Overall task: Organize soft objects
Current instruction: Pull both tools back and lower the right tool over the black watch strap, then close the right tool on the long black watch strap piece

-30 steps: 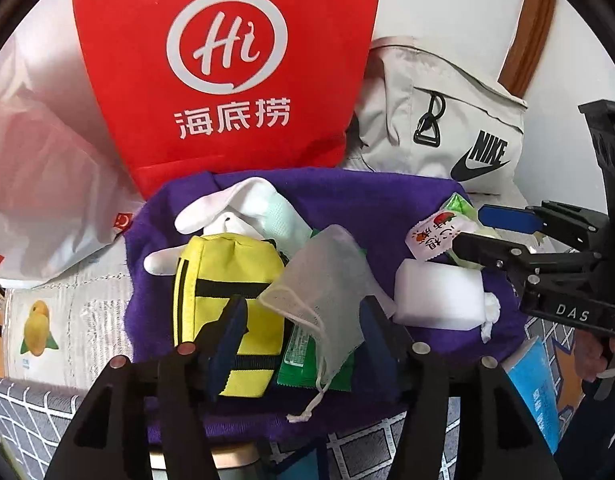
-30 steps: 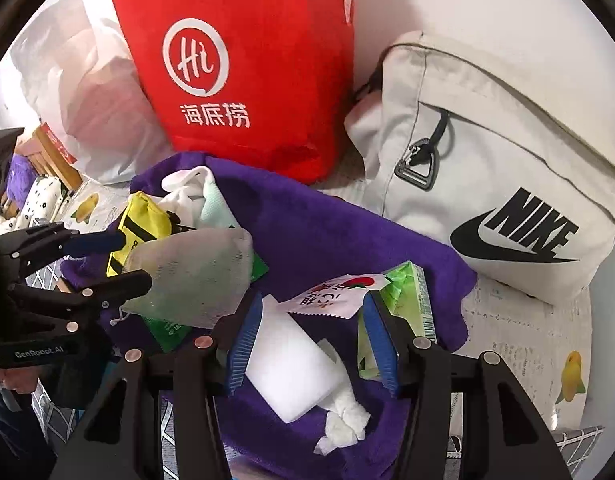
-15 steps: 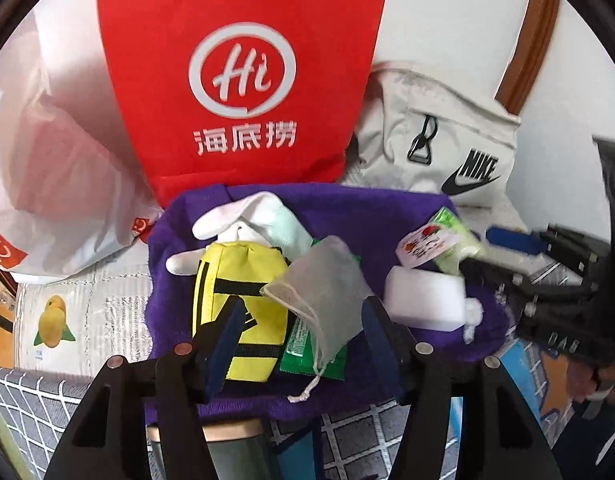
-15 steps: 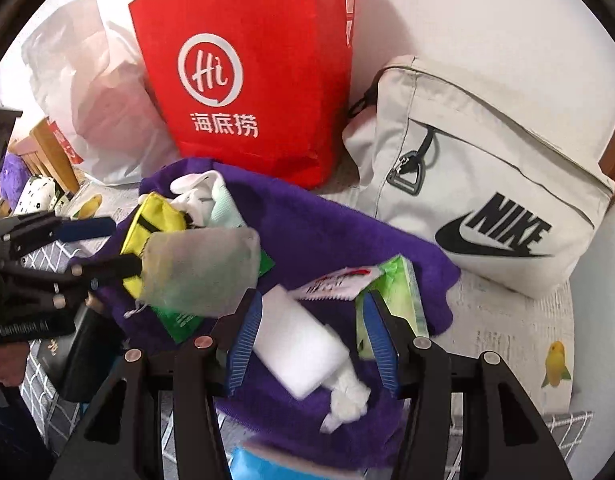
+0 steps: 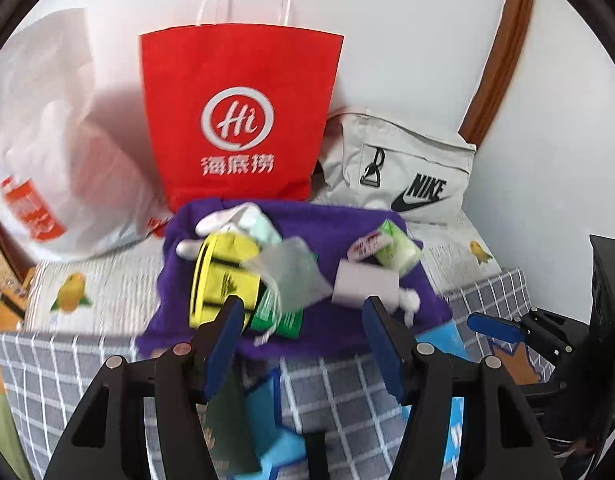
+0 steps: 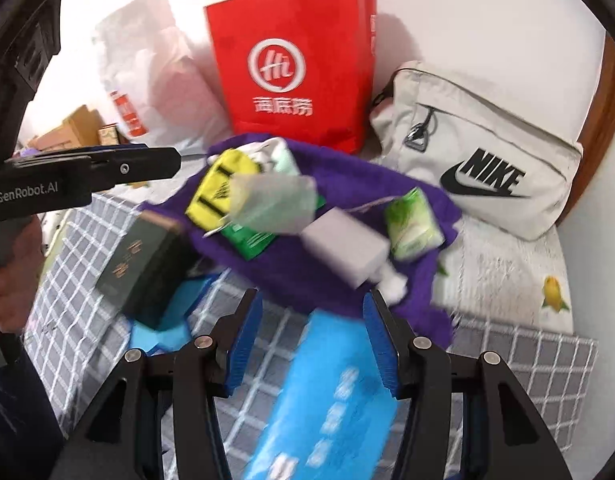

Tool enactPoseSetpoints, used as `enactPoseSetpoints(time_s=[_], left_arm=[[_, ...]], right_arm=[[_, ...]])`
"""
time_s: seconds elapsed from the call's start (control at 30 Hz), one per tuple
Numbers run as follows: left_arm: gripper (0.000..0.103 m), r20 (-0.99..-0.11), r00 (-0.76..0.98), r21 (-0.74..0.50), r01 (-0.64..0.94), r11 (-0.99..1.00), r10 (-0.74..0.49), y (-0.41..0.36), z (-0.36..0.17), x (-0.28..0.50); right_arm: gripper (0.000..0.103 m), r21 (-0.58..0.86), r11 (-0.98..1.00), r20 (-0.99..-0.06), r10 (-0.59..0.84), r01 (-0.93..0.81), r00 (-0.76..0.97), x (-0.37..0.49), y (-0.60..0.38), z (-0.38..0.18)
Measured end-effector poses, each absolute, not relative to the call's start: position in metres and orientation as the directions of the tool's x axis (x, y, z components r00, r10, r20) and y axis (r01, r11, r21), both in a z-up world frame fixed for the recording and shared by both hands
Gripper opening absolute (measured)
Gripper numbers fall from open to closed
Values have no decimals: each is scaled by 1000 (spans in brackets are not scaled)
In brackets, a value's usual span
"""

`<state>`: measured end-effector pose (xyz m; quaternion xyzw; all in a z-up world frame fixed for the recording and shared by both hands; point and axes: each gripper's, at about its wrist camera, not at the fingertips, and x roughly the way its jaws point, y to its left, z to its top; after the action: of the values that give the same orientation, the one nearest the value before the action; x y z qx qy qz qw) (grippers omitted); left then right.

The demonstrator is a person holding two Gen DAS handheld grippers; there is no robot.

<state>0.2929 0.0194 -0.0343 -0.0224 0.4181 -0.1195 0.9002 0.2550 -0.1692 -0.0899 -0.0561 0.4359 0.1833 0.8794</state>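
Both the left gripper (image 5: 303,332) and right gripper (image 6: 313,328) hang released and empty, the purple towel (image 5: 347,216) heaped with soft items lying just ahead of their fingertips.

- Lighting: bright, even, diffuse; white wall (image 5: 407,40) near overexposed.
- Shadow: soft, left of the red paper bag (image 5: 243,120).
- Blur: motion smear on the purple towel (image 6: 347,184) pile ahead of the jaws.
- Distortion: fisheye bending, black vignette at corners.
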Motion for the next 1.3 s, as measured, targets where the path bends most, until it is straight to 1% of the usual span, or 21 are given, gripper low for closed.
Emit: enactPoseSetpoints(time_s=[0.27, 0.53, 0.77, 0.97, 1.07, 1.1, 1.2, 1.3], left_arm=[[60, -765, 627, -123, 76, 990, -143, 64, -54, 220], [60, -782, 616, -110, 7, 994, -91, 93, -83, 168], [61, -789, 609, -122, -26, 992, -81, 112, -105, 137], [61, -801, 592, -135, -26, 991, -93, 117, -121, 131], [61, -804, 588, -135, -35, 990, -89, 119, -125, 132], [61, -804, 587, -139, -34, 990, -93, 120, -126, 133], [61, -801, 589, -147, -28, 989, -102, 121, -127, 133], [61, -799, 590, -162, -26, 986, -115, 124, -129, 133]], right_arm=[[53, 133, 890, -787, 362, -436, 500, 200, -135, -112], [53, 100, 878, -826, 335, -468, 454, 167, -96, -154], [53, 118, 879, -849, 330, -462, 413, 163, -76, -185], [53, 77, 878, -869, 291, -472, 400, 166, -52, -205], [53, 3, 875, -853, 255, -484, 456, 163, -41, -209], [52, -10, 872, -850, 251, -490, 463, 163, -39, -210], [41, -6, 860, -856, 259, -510, 447, 163, -47, -209], [40, -13, 873, -872, 229, -487, 432, 163, -66, -208]])
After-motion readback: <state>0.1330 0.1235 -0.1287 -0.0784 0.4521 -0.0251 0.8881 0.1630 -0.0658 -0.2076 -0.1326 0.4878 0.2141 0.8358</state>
